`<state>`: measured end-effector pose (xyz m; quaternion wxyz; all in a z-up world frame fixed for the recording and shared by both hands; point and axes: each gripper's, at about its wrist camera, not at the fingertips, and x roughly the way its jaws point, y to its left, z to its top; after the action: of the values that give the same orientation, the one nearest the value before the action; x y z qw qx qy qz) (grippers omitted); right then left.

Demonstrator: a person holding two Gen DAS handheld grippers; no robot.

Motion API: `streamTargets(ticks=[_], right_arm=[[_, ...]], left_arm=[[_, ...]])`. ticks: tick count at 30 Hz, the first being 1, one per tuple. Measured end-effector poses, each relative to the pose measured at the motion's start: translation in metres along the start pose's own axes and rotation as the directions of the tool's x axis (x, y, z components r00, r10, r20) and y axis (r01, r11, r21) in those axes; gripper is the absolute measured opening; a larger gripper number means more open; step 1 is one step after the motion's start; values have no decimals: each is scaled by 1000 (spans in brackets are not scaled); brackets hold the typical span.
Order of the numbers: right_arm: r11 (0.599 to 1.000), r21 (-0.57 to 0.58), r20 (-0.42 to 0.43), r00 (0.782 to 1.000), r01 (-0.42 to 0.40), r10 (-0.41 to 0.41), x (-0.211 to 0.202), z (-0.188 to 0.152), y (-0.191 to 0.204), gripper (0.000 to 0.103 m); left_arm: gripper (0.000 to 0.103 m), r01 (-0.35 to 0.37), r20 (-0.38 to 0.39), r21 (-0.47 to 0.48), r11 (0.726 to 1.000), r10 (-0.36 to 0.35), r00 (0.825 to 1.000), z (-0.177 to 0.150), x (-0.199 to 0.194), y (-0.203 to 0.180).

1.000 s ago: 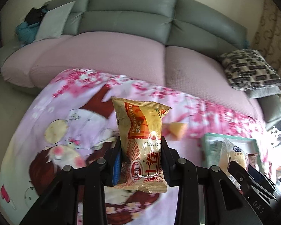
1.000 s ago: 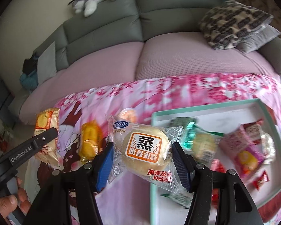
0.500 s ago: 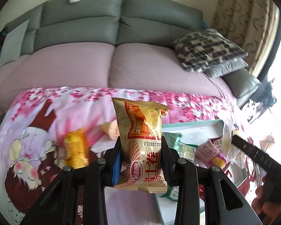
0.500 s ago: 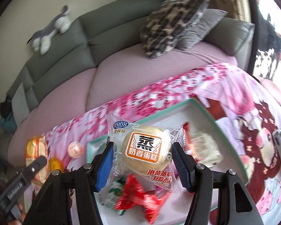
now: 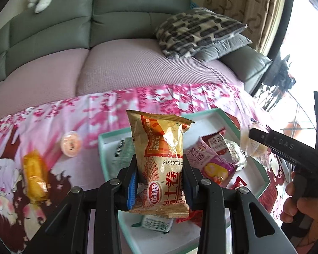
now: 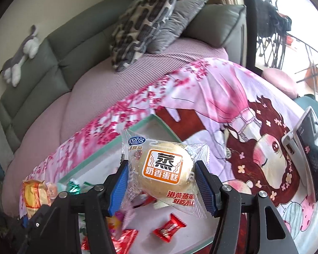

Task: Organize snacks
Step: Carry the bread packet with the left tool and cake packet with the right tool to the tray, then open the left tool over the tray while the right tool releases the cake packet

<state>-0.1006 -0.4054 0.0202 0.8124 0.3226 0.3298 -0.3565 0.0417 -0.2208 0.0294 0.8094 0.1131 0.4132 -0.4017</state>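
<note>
The left gripper [image 5: 160,182] pinches an upright yellow-orange foil snack packet [image 5: 162,160] at lower centre, above the teal-rimmed white tray [image 5: 212,112]. The right gripper [image 6: 161,182], jaws about half spread, clamps a clear-wrapped round steamed cake [image 6: 164,167] over the same tray.

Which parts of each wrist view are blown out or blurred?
Left wrist: window at right overexposed; yellow-wrapped snack on the pink cloth smeared, held beige egg-roll packet sharp. Right wrist: balcony top right washed out; red candy wrappers in the tray blurred, steamed-cake packet crisp.
</note>
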Motion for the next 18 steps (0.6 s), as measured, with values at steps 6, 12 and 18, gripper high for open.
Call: streamTargets(ticks=[6,12,18], right_arm=[[1000,1,-36,999,4,-4,21,-5,-5,64],[998,-55,-27,999,31,-32,26,-8,4,64],[996,-74,-24,999,43,-45,27,-9,8,66]], left_arm=[[37,-7,-29,3,1000,7,1000,-4,18,-3],[37,-14,-40,1,1000,14,999,-5,30,-4],[37,-21,-68,32,999,23,997,-4,43,-13]])
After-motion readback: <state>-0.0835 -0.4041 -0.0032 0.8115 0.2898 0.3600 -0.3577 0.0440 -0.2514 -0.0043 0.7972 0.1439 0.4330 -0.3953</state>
